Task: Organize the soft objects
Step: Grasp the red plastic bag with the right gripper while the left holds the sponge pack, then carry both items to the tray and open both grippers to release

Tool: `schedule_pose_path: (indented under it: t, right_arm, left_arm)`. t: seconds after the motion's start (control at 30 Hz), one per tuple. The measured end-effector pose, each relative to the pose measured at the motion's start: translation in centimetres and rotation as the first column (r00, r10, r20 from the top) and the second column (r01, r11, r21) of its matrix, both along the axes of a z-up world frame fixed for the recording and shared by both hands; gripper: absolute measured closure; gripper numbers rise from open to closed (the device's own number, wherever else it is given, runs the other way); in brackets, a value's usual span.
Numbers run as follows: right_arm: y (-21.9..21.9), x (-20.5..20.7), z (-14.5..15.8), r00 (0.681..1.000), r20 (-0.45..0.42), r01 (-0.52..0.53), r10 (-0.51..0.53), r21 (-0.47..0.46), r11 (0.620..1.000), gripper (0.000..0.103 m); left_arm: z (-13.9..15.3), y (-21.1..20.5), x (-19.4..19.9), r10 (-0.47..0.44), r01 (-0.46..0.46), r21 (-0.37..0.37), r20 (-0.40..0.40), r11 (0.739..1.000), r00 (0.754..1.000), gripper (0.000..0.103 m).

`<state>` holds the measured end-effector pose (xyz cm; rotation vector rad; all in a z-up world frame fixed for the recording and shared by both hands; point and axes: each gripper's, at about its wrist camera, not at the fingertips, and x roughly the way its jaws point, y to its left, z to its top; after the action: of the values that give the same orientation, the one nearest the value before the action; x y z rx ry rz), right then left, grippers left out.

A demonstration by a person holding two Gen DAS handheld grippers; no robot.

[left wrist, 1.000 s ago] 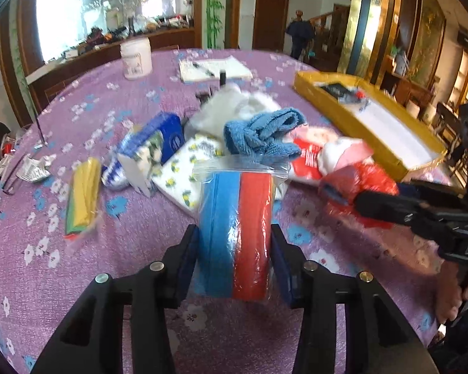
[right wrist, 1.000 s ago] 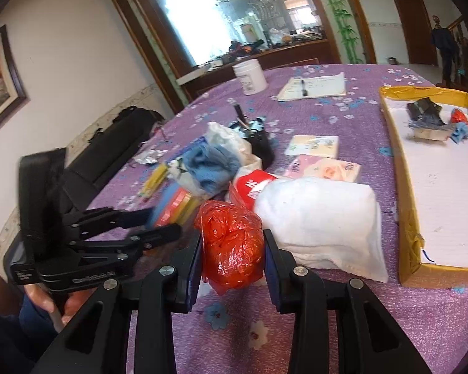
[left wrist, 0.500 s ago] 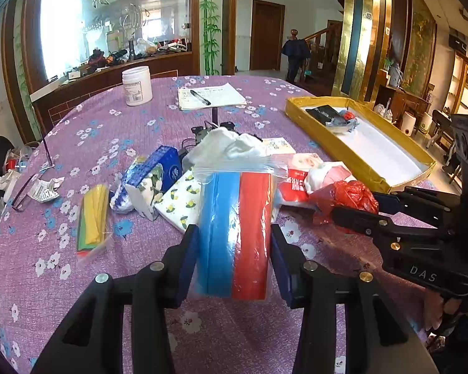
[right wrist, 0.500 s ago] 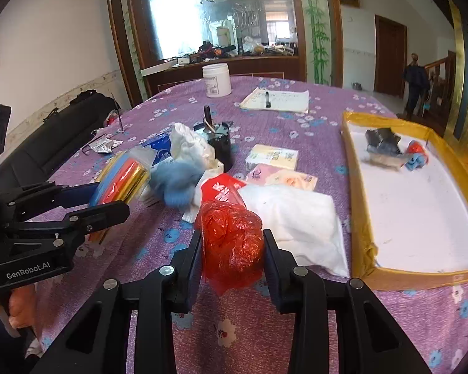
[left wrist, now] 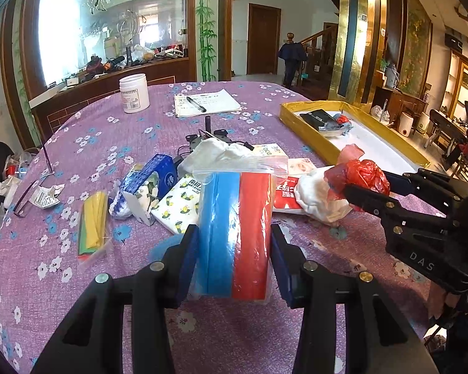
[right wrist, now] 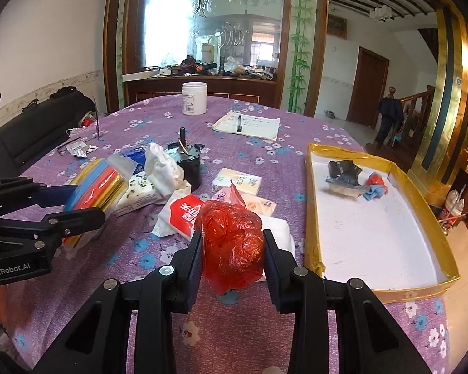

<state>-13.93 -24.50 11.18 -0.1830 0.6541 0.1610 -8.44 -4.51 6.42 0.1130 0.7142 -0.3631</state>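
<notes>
Crinkled red plastic bag, glossy bagged foam sheets, flowered tablecloth

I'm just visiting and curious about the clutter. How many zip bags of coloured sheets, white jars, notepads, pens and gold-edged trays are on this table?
Zip bags of coloured sheets: 2 (one held, one lying flat)
White jar: 1
Notepad: 1
Pen: 1
Gold-edged tray: 1
Total: 6
</notes>
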Motion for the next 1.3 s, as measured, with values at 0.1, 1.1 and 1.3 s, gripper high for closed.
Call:
schedule_pose_path:
  t: [0.1, 1.1, 1.3]
  right_arm:
    - [0.0, -0.2, 0.2, 1.000, 0.016, 0.012, -0.012, -0.019, 1.000, 0.065]
    - [-1.1, -0.3, 0.6, 0.997, 0.045, 0.063, -0.061, -0.037, 0.997, 0.065]
    - [-2.4, 0.0, 1.0, 0.994, 0.054, 0.092, -0.090, -0.021, 0.996, 0.065]
  left_arm:
    - [0.1, -0.1, -0.1, -0.002, 0.002, 0.001, 0.000, 1.000, 1.000, 0.059]
    - [1.0, -2.1, 0.3, -0.041, 0.041, 0.006, 0.020, 0.999, 0.999, 0.059]
    - [1.6, -3.5, 0.8, -0.069, 0.069, 0.005, 0.027, 0.998, 0.997, 0.059]
